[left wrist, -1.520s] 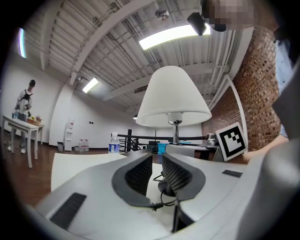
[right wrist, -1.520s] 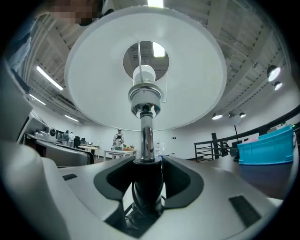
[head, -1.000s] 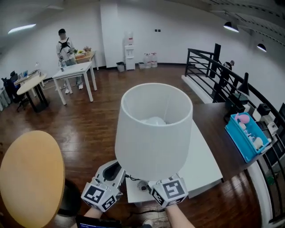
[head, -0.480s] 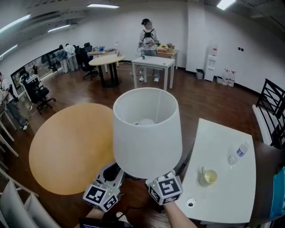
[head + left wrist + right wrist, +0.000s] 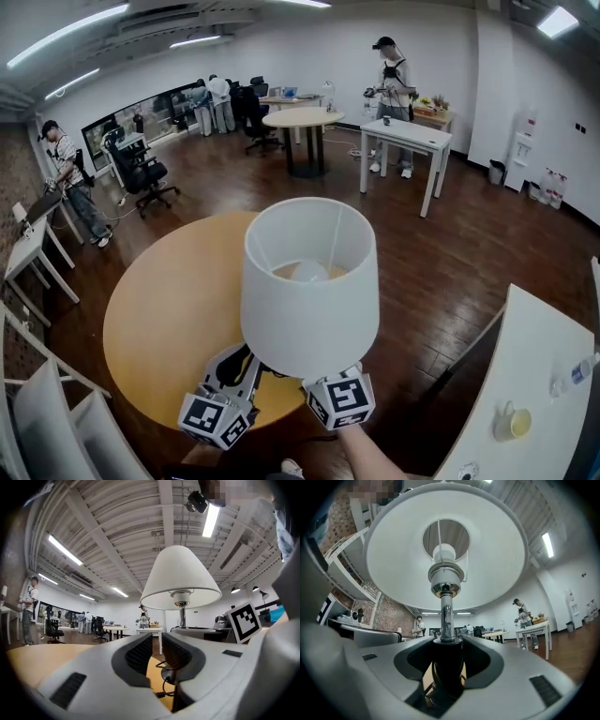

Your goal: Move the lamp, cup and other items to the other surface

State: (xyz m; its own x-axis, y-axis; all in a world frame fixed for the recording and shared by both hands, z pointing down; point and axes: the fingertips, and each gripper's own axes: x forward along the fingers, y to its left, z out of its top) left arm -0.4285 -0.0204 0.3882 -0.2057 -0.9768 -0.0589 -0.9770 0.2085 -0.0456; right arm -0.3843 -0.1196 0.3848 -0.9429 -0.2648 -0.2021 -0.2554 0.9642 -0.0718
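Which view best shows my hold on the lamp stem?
The right gripper view: the right gripper is clamped on the lamp stem, seen straight on. In the head view the shade hides the stem. The left gripper view shows only the bare stem from the side, not the hold.

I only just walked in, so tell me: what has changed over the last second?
The lamp has been carried leftward, from over the white table to above the round wooden table. Nothing was grabbed or released: the right claw stays clamped on its stem, the left claw stays empty beside it.
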